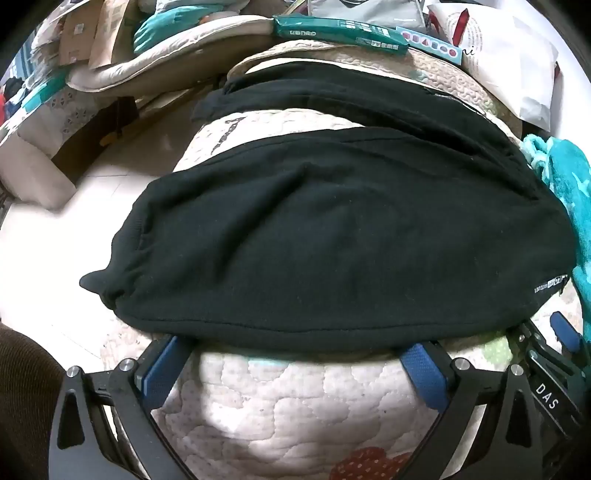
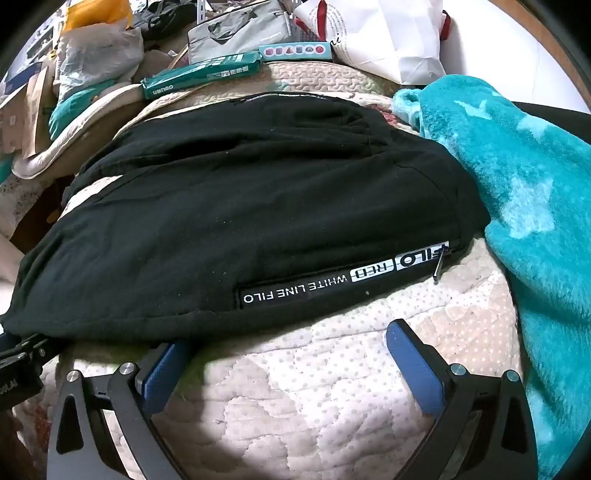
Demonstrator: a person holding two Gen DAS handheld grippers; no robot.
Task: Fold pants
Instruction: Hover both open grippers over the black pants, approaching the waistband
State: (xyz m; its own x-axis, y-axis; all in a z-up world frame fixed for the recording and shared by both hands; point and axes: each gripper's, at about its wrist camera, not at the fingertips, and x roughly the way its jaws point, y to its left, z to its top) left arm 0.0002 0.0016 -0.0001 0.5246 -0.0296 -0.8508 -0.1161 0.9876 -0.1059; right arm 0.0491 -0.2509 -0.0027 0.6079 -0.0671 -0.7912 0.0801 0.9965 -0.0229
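Black pants [image 1: 332, 240] lie spread across a quilted bed cover [image 1: 280, 406], both legs stretching away to the left, the cuff of the near leg [image 1: 110, 284] at the bed's left edge. In the right wrist view the pants [image 2: 240, 206] show a zipped pocket with white lettering [image 2: 343, 277]. My left gripper [image 1: 295, 354] stands open at the near hem of the leg, blue pads just at the fabric's edge. The right gripper [image 2: 284, 339] is open too, low over the quilt by the pocket, nothing between its fingers. The right gripper [image 1: 554, 339] also shows at the left wrist view's right edge.
A fluffy teal blanket [image 2: 524, 192] lies right of the pants. Green boxes [image 2: 199, 74], a grey bag [image 2: 236, 29] and a white paper bag [image 2: 388, 40] crowd the far side. The pale floor [image 1: 44, 236] drops off left of the bed, with cartons [image 1: 74, 40] beyond.
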